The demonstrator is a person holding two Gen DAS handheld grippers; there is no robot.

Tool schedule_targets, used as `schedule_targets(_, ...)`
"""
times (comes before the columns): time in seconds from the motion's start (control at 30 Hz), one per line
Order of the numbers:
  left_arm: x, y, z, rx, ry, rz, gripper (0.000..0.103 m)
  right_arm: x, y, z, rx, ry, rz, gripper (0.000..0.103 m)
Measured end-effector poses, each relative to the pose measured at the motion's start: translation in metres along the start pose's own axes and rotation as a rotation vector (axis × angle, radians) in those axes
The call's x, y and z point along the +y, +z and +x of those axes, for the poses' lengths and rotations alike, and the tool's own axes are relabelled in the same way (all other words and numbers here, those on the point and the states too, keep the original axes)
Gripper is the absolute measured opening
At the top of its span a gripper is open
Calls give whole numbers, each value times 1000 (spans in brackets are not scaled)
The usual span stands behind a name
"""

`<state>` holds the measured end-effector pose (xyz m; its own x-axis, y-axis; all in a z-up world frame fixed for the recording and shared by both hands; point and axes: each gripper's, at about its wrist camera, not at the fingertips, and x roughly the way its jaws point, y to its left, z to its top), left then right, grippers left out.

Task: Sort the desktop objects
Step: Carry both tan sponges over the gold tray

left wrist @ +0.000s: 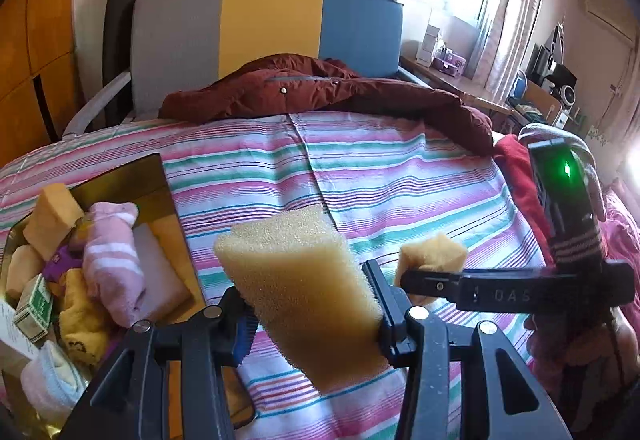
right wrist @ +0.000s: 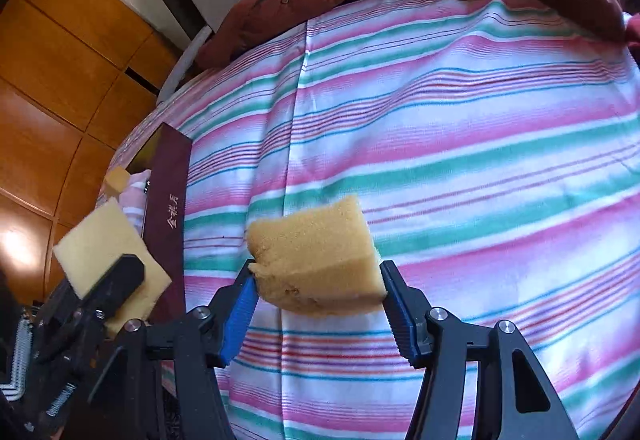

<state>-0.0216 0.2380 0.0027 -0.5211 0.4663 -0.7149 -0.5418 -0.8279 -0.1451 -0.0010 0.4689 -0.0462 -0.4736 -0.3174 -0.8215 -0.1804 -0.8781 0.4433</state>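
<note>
The left gripper (left wrist: 312, 304) is matte black plastic: two angled arms with triangular cut-outs, silver round screw heads at the pivots, and ribbed blue pads (left wrist: 245, 336) inside the jaws. The right gripper (right wrist: 318, 296) is built alike, its blue pads (right wrist: 239, 320) ridged crosswise. Seen from the left wrist at 3 o'clock, it bears pale raised letters "DAS" on a black finger, and a black housing (left wrist: 560, 176) with a green light. A pink-and-grey striped knit glove (left wrist: 576, 240) wraps the hand there.
</note>
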Motion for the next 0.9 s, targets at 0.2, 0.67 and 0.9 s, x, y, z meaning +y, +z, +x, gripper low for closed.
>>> schedule_targets(0.2, 15, -4, -27, -41, 4, -17, 48, 10, -19, -2, -12, 4, 21, 60)
schedule_targets(0.67, 119, -11, -75, -108, 147, -199, 48, 114, -29, -12, -34, 202, -152, 60)
schedule_targets(0.9, 167, -5, -74, -113, 266, -258, 48, 194, -39, 15, 40, 261, -352, 60)
